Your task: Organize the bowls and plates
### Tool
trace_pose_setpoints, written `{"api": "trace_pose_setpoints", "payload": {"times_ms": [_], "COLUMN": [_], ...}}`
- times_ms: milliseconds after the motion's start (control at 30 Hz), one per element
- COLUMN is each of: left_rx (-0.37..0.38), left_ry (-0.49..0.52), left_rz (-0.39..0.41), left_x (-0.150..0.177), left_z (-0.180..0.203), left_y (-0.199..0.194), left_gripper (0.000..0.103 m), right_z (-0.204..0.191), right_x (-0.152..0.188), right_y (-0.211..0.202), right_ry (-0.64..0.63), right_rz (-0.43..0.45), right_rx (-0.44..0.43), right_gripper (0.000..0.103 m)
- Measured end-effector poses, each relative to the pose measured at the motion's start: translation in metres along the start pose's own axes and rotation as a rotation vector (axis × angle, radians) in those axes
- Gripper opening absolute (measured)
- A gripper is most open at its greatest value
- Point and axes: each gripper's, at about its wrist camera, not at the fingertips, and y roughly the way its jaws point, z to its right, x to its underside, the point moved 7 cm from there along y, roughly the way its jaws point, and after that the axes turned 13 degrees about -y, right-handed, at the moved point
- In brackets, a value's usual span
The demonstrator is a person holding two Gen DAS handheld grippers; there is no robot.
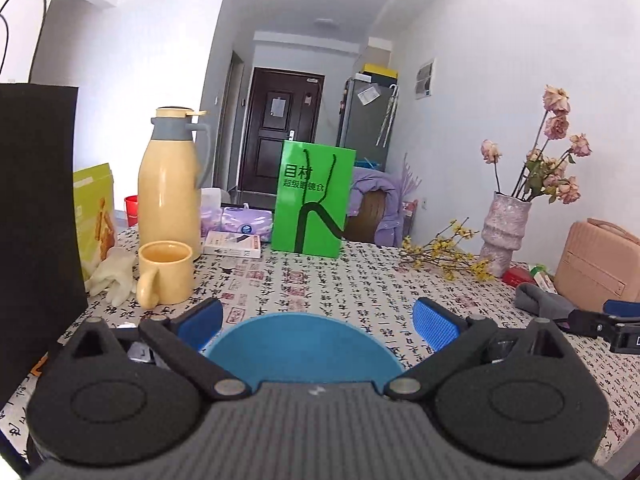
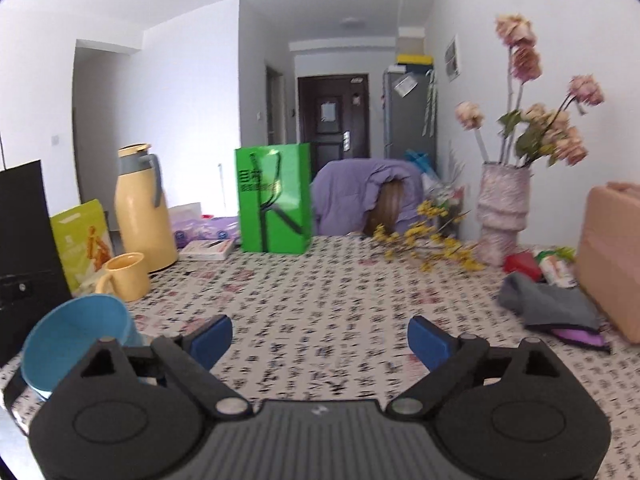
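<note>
Standing spread wide, left gripper (image 1: 318, 322) with blue ribbed pads (image 1: 434, 328) clear of everything, nothing pinched between them. Sitting just under and between those pads, round blue bowl (image 1: 304, 350), rim free of both pads, resting on the calligraphy-printed tablecloth (image 1: 340, 280). Spread wide too, right gripper (image 2: 320, 340), empty, only blurred tablecloth (image 2: 320, 280) between its blue pads (image 2: 426, 342).

Seen from the right wrist view, same blue bowl (image 2: 76, 338) tilted at the lower left, mouth turned toward the camera, partly behind the gripper's black linkage; what holds it tilted, hard to tell.

Placed relative to the bowl in the left wrist view: just beyond and to the left, pale yellow ceramic mug (image 1: 165, 274); behind the mug, tall cream-yellow thermos jug with grey collar (image 1: 170, 184); beside the mug, crumpled whitish glove (image 1: 112, 274); far left, black paper bag (image 1: 36, 208). Straight beyond the bowl, well apart, upright bright green paper bag with black cord handles (image 1: 312, 200). To the right and farther back, mottled pink ridged vase of dried roses (image 1: 506, 232), yellow flower sprigs (image 1: 444, 252) lying at its foot. Far right, pink boxy case (image 1: 600, 264) and grey folded cloth (image 1: 540, 300).
</note>
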Motion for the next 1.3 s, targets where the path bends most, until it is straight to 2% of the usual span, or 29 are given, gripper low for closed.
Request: {"api": "trace_pose_setpoints", "payload": {"times_ms": [67,167,233,400,533,700,1000,1167,1300], "left_rx": [0.018,0.03,0.034,0.029,0.022,0.015,-0.012,-0.029,-0.057], "left_ry": [0.025,0.043,0.04,0.029,0.061,0.052,0.094,0.078,0.092], "left_rz": [0.017,0.038,0.054,0.072,0.081,0.085,0.101,0.077,0.089], "left_x": [0.009,0.02,0.027,0.049,0.062,0.074,0.105,0.128,0.144], "left_z": [0.015,0.03,0.038,0.045,0.049,0.048,0.036,0.023,0.012], "left_y": [-0.004,-0.013,-0.02,-0.042,-0.059,-0.079,-0.109,-0.12,-0.133], "left_gripper": [0.103,0.103,0.103,0.103,0.103,0.103,0.103,0.103,0.103], "right_z": [0.016,0.032,0.036,0.029,0.017,0.002,-0.012,-0.026,-0.045], "right_x": [0.008,0.018,0.023,0.038,0.057,0.074,0.098,0.123,0.141], "right_y": [-0.013,-0.028,-0.037,-0.062,-0.081,-0.104,-0.144,-0.157,-0.166], "right_ry": [-0.046,-0.078,-0.07,-0.069,-0.049,-0.046,0.033,0.083,0.056], "right_rz": [0.034,0.067,0.09,0.15,0.169,0.189,0.272,0.273,0.274], "right_rx": [0.096,0.167,0.169,0.156,0.131,0.111,0.113,0.128,0.128], "right_gripper": [0.095,0.098,0.103,0.103,0.103,0.103,0.103,0.103,0.103]}}
